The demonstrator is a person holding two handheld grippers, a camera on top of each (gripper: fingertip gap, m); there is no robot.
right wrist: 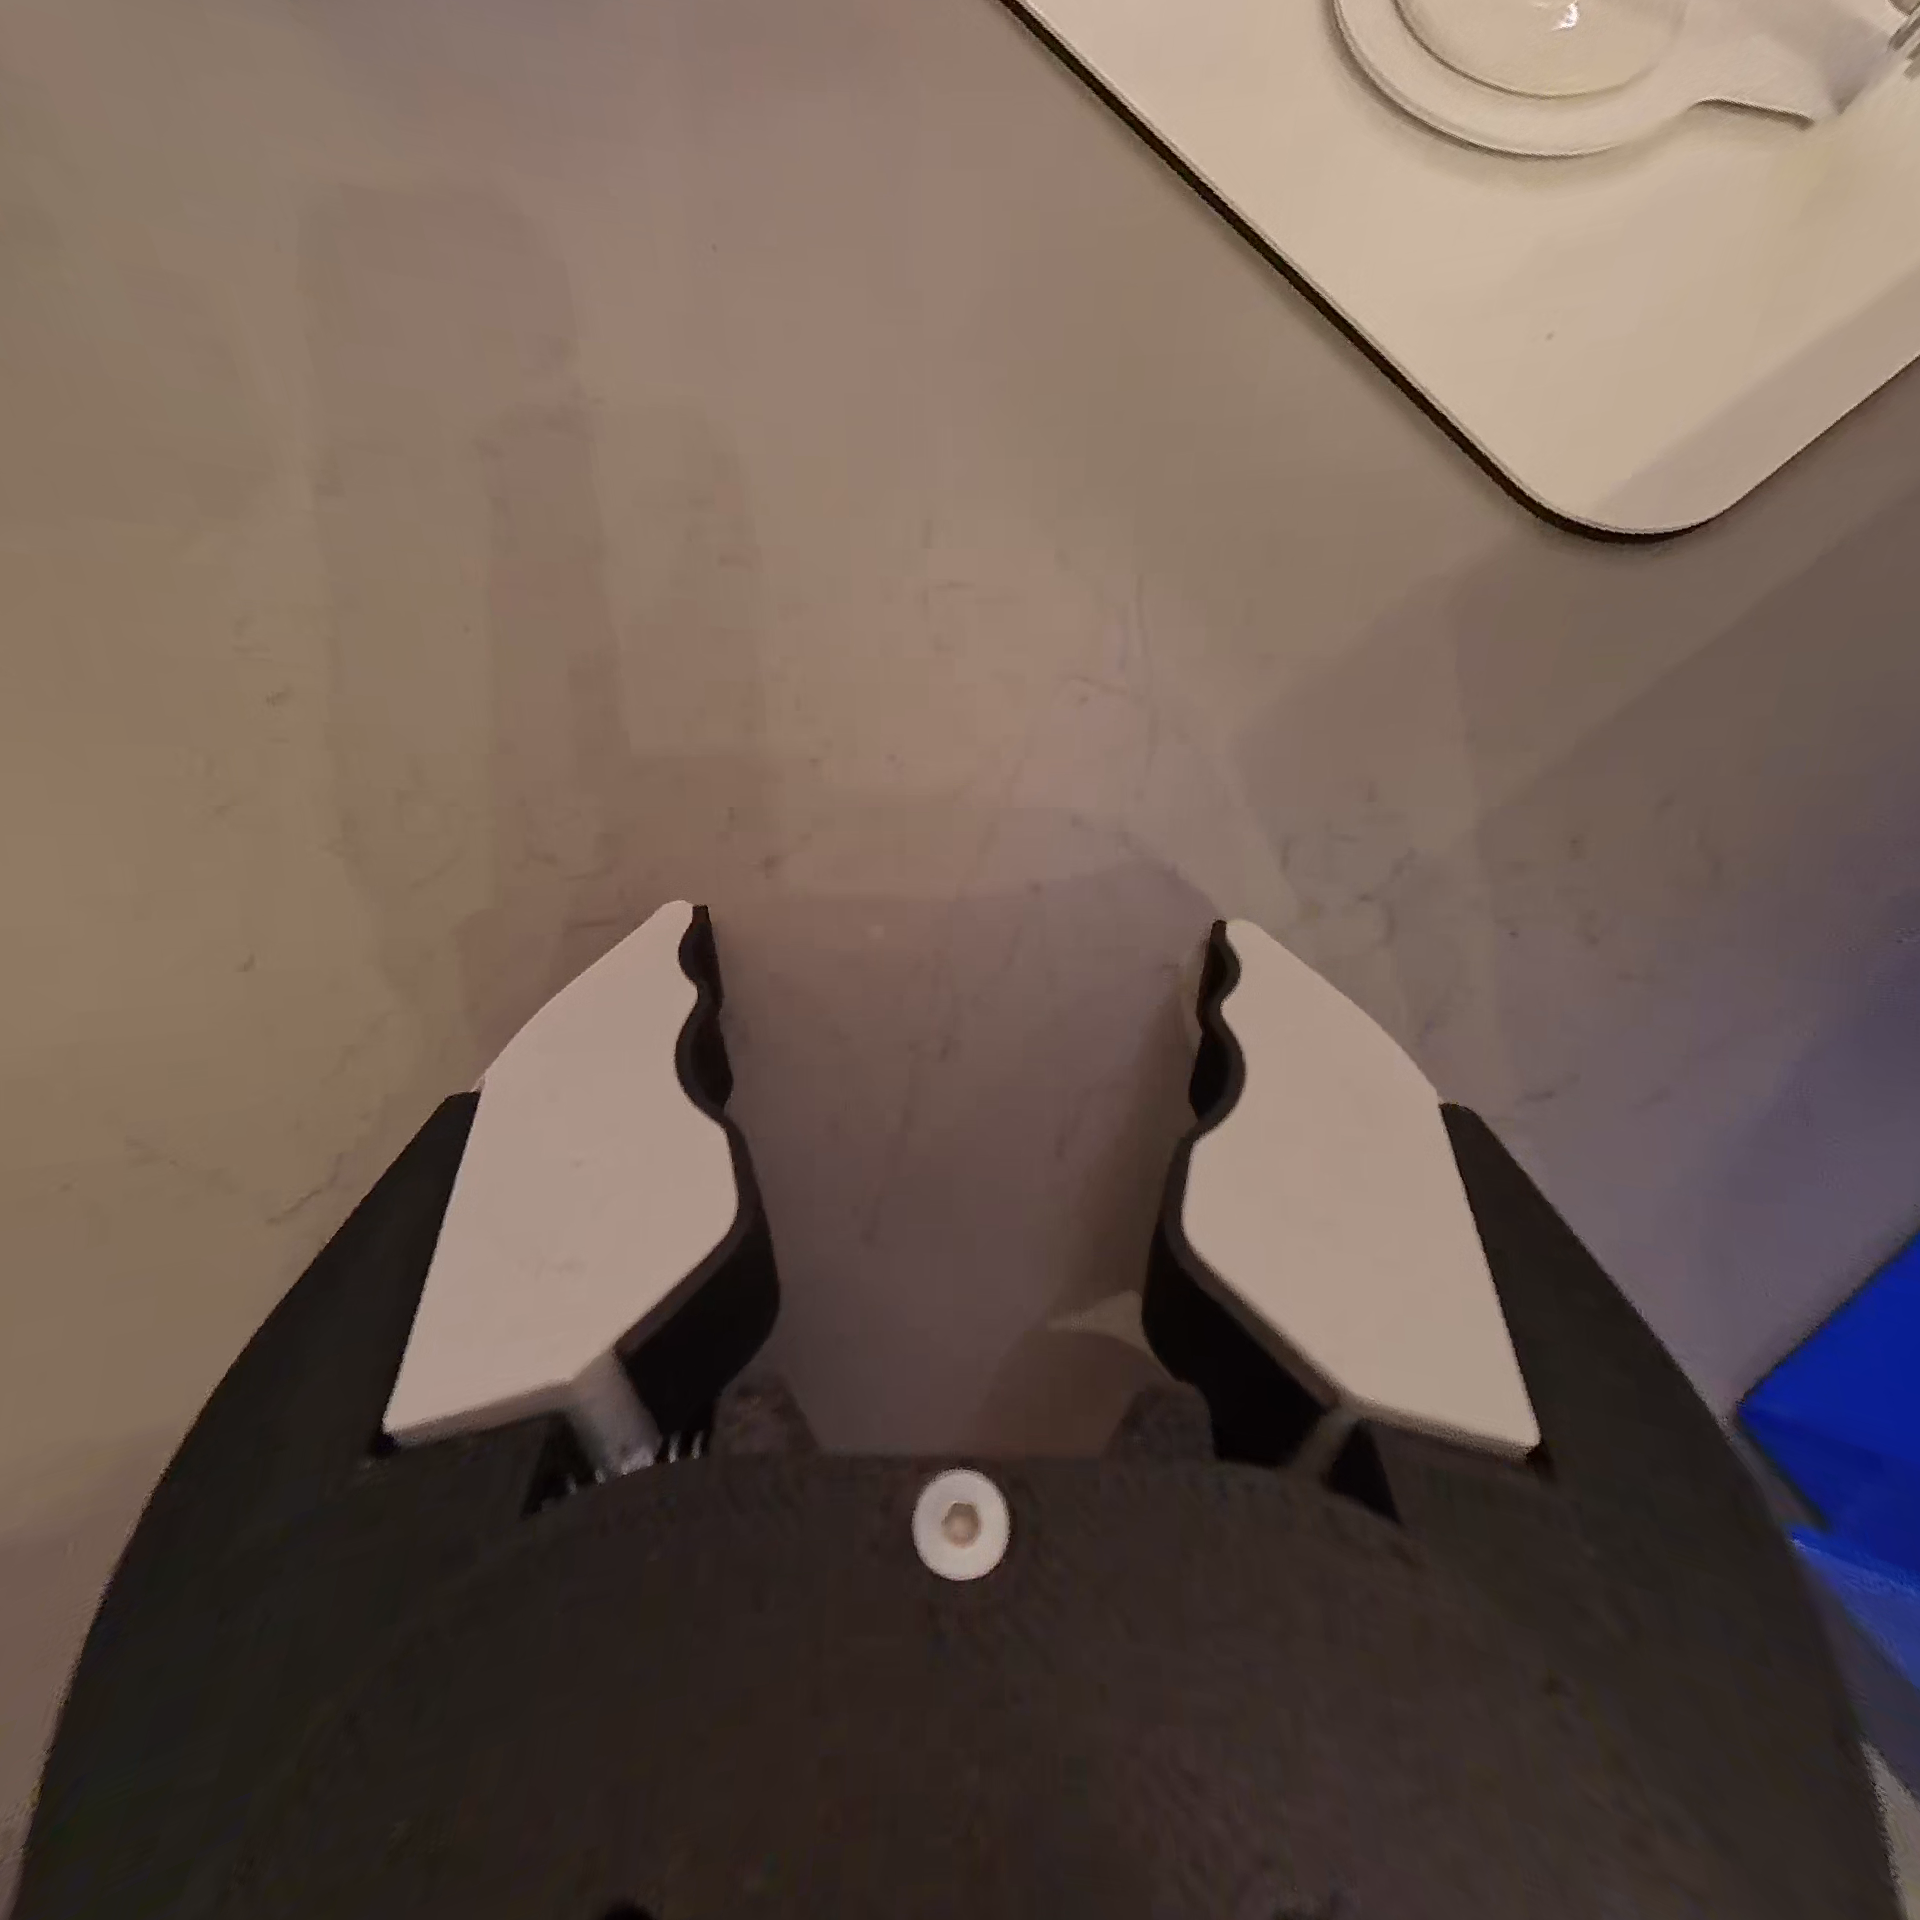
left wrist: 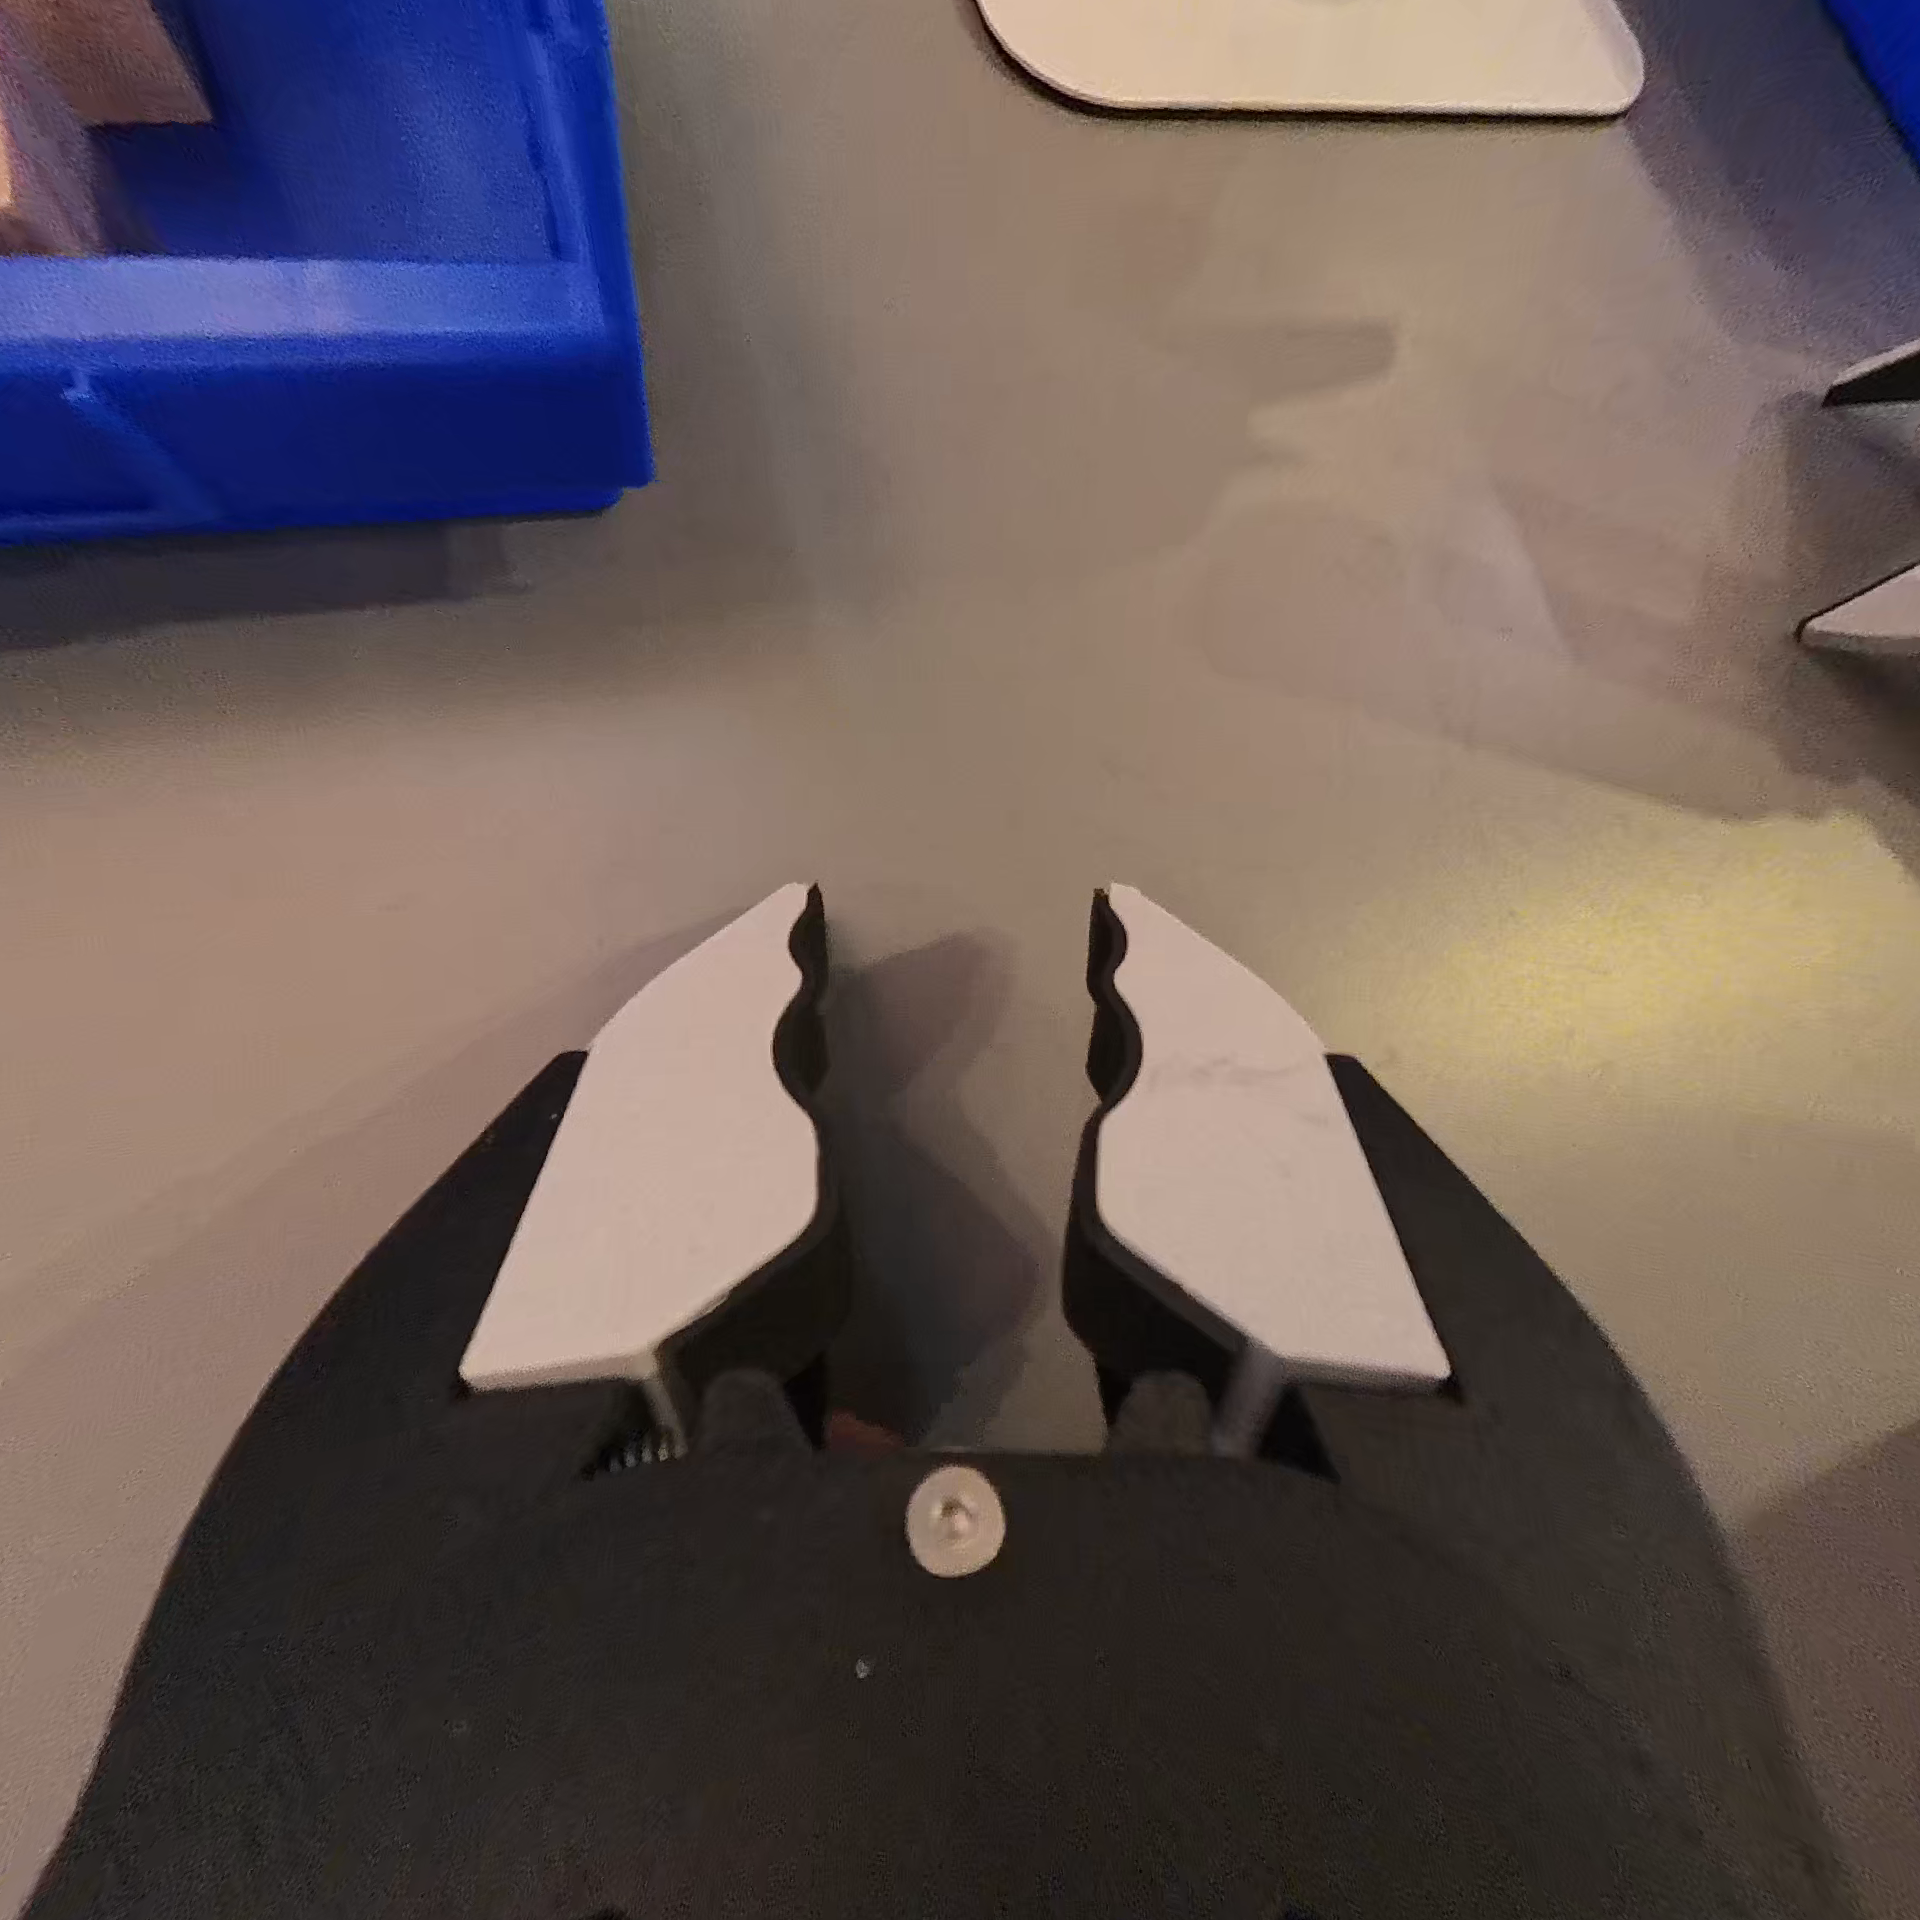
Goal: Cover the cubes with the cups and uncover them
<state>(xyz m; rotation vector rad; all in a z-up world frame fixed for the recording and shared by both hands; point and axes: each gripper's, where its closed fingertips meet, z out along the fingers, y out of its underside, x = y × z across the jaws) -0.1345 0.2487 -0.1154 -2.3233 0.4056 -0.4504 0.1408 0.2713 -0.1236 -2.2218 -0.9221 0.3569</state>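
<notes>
Left tongs (left wrist: 956, 904) parted, empty, over grey table (left wrist: 935, 623); right tongs (right wrist: 958, 920) wider, empty; no writing visible.

Setting: indoor work bench (right wrist: 727, 468), likely a lab or workshop station; the room itself is out of view. Evidence: smooth grey marbled surface; blue plastic storage bin (left wrist: 312, 416) at one side; white rounded-corner mat (right wrist: 1558, 343) carrying clear glassware (right wrist: 1507, 52).
</notes>
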